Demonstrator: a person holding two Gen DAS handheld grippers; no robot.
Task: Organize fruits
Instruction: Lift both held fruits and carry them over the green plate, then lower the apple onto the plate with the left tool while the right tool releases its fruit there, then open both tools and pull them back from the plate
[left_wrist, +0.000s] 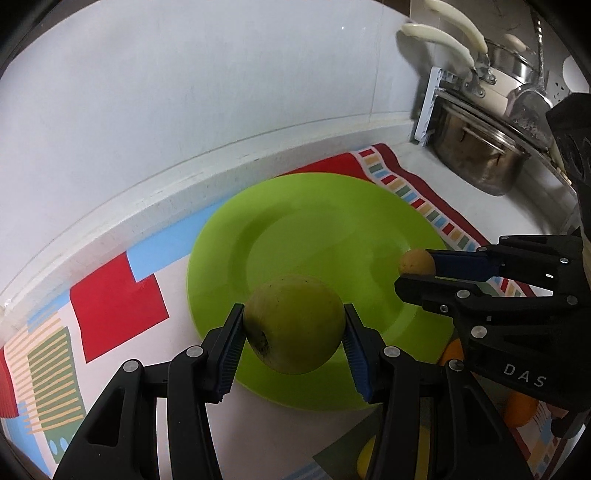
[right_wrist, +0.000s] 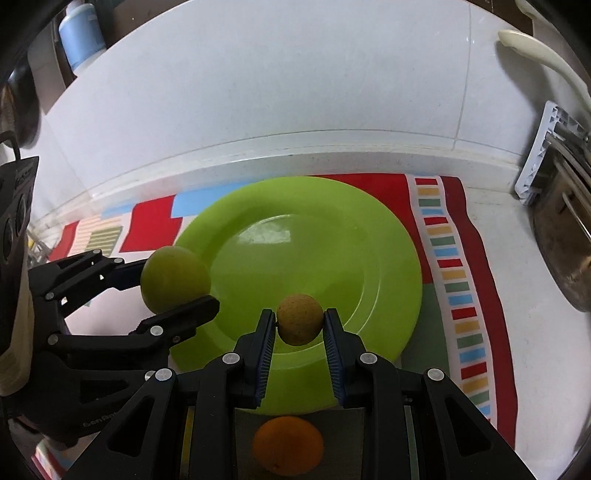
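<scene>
My left gripper (left_wrist: 293, 325) is shut on a green apple (left_wrist: 293, 325), held above the near rim of a lime-green plate (left_wrist: 332, 229). From the right wrist view the same apple (right_wrist: 174, 278) hangs over the plate's left edge in the left gripper (right_wrist: 177, 280). My right gripper (right_wrist: 300, 319) is shut on a small yellow-brown round fruit (right_wrist: 300, 319) above the near part of the plate (right_wrist: 314, 240). That fruit (left_wrist: 417, 262) and the right gripper (left_wrist: 415, 267) appear at the plate's right edge in the left wrist view. An orange (right_wrist: 288, 448) lies on the cloth below the right gripper.
The plate rests on a patterned cloth (left_wrist: 118, 310) with red, blue and striped patches, on a white counter against a white wall (left_wrist: 184, 92). Steel pots (left_wrist: 484, 155) with cream handles stand at the right. A blue bottle (right_wrist: 79, 33) sits at the upper left. More orange and yellow fruit (left_wrist: 521, 410) lie near the cloth's front.
</scene>
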